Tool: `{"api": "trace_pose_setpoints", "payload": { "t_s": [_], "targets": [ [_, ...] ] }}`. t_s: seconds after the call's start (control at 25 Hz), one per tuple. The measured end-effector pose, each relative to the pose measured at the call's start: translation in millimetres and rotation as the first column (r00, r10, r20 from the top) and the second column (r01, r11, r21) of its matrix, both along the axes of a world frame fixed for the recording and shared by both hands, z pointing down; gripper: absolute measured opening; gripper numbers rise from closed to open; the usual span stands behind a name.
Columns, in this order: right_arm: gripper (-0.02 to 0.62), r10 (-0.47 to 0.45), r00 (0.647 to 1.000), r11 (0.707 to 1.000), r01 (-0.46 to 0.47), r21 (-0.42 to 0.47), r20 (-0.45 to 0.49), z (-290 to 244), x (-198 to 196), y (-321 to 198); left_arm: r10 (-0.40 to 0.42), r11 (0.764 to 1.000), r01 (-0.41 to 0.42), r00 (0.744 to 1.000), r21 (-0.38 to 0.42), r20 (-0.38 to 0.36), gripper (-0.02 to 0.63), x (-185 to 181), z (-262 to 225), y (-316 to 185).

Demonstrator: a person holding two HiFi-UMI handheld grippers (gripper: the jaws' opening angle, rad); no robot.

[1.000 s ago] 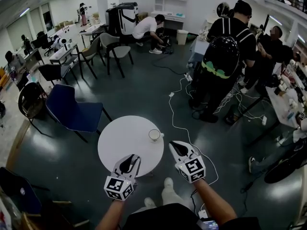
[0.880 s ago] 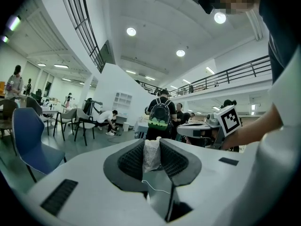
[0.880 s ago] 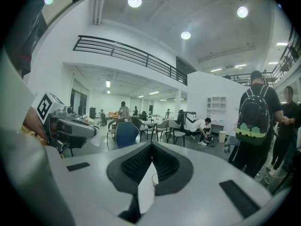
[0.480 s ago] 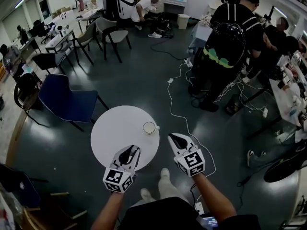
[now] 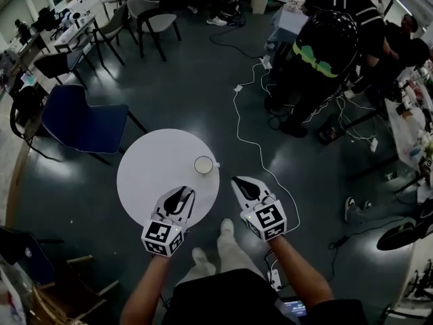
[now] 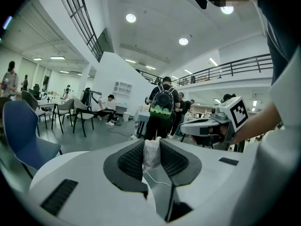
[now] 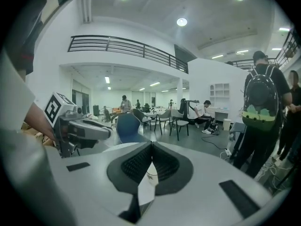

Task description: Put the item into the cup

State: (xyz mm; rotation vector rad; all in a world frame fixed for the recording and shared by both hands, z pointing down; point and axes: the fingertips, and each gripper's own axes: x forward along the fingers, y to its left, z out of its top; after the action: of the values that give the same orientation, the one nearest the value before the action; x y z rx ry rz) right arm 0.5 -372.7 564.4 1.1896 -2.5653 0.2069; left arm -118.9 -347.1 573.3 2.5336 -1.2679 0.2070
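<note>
Presently, your left tongs (image 5: 180,195) are clamped on the item (image 6: 151,155), a small white pouch pinched upright between the pads, with a thin thread trailing below it. Your right tongs (image 5: 242,184) are closed tip to tip, and I can make out no object in them. Both sit low in the centre of the head view: the left overlaps the lower edge of the round white counter (image 5: 150,175), and the right is just off its lower right. The cup (image 5: 203,165) stands upright by the counter's right rim, apart from both tongs.
</note>
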Motion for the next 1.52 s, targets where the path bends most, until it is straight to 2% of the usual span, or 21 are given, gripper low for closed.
{"api": "trace_pose_setpoints", "payload": {
  "t_s": [0.36,0.52,0.68,1.12,1.52],
  "targets": [
    [0.017,0.0,1.0,0.999,-0.001,-0.05,-0.016,36.3,7.4,-18.7,0.023,0.999,-0.021,0.999,-0.045,0.025,0.098,13.0,42.0,-31.8],
    [0.017,0.0,1.0,0.998,-0.002,-0.069,-0.025,49.9,14.3,-25.0,0.028,0.998,-0.028,1.0,-0.055,0.003,0.098,19.9,49.6,-46.5],
    [0.017,0.013,0.999,0.996,-0.015,-0.091,-0.029,67.0,24.4,-36.2,0.024,0.998,-0.023,1.0,-0.061,0.013,0.098,25.7,65.1,-67.1],
    [0.017,0.019,1.0,0.987,-0.022,-0.156,-0.016,114.6,30.8,-31.8,0.055,0.996,-0.049,0.995,-0.072,0.086,0.098,41.1,110.2,-90.7],
    [0.017,0.033,0.999,0.978,-0.036,-0.204,-0.021,143.4,37.0,-38.4,0.067,0.994,-0.056,0.991,-0.09,0.117,0.098,48.8,142.5,-126.9]
  ]
}}
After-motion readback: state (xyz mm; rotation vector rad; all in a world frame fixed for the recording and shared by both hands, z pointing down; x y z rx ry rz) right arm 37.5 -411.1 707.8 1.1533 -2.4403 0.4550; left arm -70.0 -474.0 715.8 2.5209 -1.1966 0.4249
